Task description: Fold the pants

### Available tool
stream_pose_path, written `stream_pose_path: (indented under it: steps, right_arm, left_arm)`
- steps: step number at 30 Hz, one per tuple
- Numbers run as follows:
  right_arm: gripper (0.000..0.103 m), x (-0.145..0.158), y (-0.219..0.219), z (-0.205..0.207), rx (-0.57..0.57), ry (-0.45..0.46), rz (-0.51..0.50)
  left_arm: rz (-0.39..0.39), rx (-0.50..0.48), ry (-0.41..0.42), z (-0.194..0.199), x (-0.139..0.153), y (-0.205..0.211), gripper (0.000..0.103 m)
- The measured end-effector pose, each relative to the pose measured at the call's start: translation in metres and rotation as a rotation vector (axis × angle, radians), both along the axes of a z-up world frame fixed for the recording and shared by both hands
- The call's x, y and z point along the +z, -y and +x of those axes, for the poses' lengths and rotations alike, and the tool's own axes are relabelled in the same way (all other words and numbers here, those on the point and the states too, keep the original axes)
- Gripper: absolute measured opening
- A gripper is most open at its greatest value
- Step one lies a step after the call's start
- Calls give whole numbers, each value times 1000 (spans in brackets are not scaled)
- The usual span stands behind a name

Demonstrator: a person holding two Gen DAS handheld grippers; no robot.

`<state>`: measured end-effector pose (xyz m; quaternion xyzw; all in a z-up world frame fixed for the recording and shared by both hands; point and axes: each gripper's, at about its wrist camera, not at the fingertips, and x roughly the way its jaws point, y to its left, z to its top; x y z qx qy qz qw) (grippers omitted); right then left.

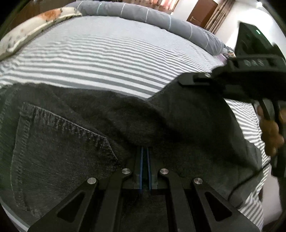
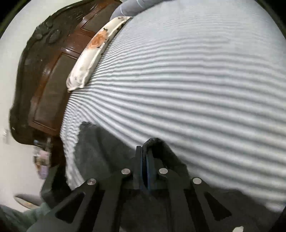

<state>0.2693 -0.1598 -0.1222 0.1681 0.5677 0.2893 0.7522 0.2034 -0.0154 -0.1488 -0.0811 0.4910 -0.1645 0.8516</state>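
Observation:
Dark grey denim pants [image 1: 75, 135] lie on the striped bed, a stitched back pocket [image 1: 59, 142] showing at the left. My left gripper [image 1: 145, 153] is shut on a fold of the pants, its tips hidden under the cloth. My right gripper [image 2: 146, 151] is shut on another edge of the pants [image 2: 100, 155], cloth bunched over its tips. It also shows in the left wrist view [image 1: 194, 79] at the right, pinching the pants' raised corner, with the hand below it.
The bed has a grey-and-white striped sheet [image 1: 107, 53]. A floral pillow [image 2: 89, 53] and a grey rolled blanket [image 1: 152, 14] lie at the bed's far edges. A dark wooden headboard [image 2: 50, 75] stands left in the right wrist view.

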Motion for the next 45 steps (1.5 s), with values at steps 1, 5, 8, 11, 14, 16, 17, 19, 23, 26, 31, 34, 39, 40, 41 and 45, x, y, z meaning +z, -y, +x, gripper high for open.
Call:
stream_pose_path:
  steps: [1, 5, 8, 11, 14, 16, 17, 19, 23, 26, 31, 34, 39, 40, 41, 45]
  right_arm:
    - [5, -2, -3, 4, 2, 2, -21]
    - [5, -14, -3, 14, -28, 9, -73]
    - [4, -27, 2, 18, -54, 12, -110]
    - [3, -27, 4, 24, -79, 57, -159]
    - [0, -32, 3, 34, -92, 51, -183]
    - [1, -34, 1, 37, -101, 46, -221]
    - [5, -30, 7, 35, -114, 49, -200]
    - [5, -13, 12, 28, -137, 94, -186]
    - [5, 14, 18, -1, -114, 131, -187]
    - [5, 15, 26, -31, -82, 91, -214]
    - [12, -11, 40, -69, -78, 7, -321]
    - [14, -20, 54, -81, -104, -20, -330]
    - [35, -7, 79, -107, -166, -1, -313]
    - [43, -4, 84, -112, -174, 11, -319]
    - [50, -1, 88, -119, -181, 19, -324]
    - [52, -5, 98, -141, -212, -7, -324]
  left_arm:
    - [8, -2, 13, -1, 2, 1, 5]
    - [2, 8, 17, -1, 4, -2, 5]
    - [-11, 33, 24, 0, 7, -9, 5]
    - [5, 34, 36, -2, 10, -10, 5]
    - [49, 13, 47, -6, 12, -9, 5]
    - [101, -6, 23, -7, 6, -1, 5]
    - [117, -12, 17, -7, 2, 1, 5]
    - [123, -16, 28, -7, 5, 4, 5]
    - [106, 11, 88, -15, 21, -1, 5]
    - [79, -35, 96, -25, 31, -1, 6]
    - [154, -141, 3, -45, 16, 23, 6]
    - [221, -173, -3, -57, 4, 31, 6]
    - [173, -143, -86, -63, 2, 23, 6]
    - [168, -138, -104, -66, 2, 21, 6]
    - [171, -137, -113, -73, 3, 22, 6]
    - [191, -135, -125, -79, 3, 23, 6]
